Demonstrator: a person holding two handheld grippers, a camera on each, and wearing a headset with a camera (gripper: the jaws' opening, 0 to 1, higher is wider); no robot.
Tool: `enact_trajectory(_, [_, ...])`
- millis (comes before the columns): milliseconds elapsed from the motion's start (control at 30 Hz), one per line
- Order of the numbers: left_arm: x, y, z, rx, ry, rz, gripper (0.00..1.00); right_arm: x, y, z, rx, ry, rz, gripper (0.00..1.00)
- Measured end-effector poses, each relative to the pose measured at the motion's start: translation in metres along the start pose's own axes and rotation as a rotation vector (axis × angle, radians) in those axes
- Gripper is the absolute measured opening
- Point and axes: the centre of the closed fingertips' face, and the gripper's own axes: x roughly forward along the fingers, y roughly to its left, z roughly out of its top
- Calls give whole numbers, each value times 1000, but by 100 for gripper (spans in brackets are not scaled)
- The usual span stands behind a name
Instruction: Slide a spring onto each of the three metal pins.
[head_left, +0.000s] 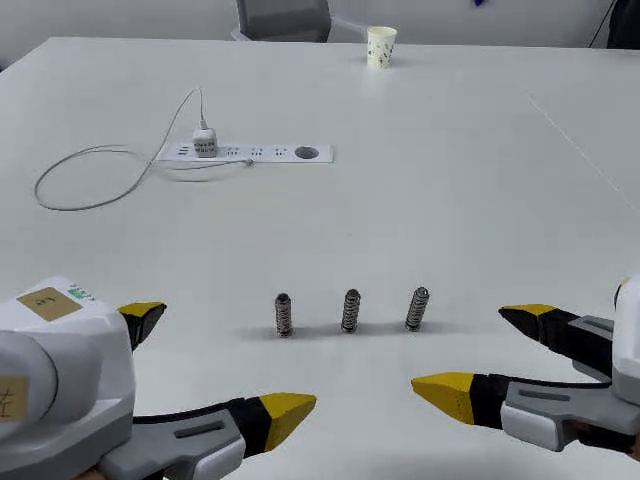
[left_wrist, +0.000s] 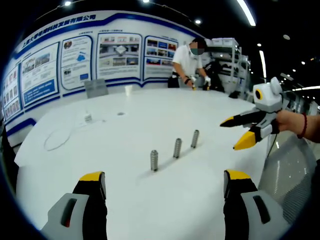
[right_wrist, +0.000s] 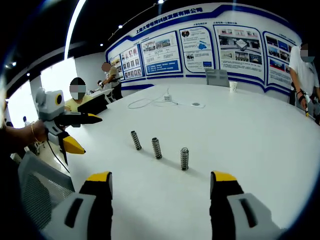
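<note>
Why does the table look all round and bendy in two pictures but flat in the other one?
In the left gripper view, a fisheye lens bends the table into a curve. In the right gripper view, the same bending bows the wall posters. In the head view there is no such bending: the table looks flat and evenly lit, with faint soft shadows at the foot of the springs.

3 coil springs stand upright in a row on the white table, rightmost leaning slightly
</note>
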Motion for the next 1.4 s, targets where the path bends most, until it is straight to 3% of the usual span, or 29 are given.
enact_trajectory(467, [-5, 0, -4, -7, 11, 8, 100, -5, 2, -4, 0, 3, -2, 87])
enact_trajectory(1400, [-9, 0, -5, 0, 17, 18, 100, -6, 3, -8, -12, 6, -14, 88])
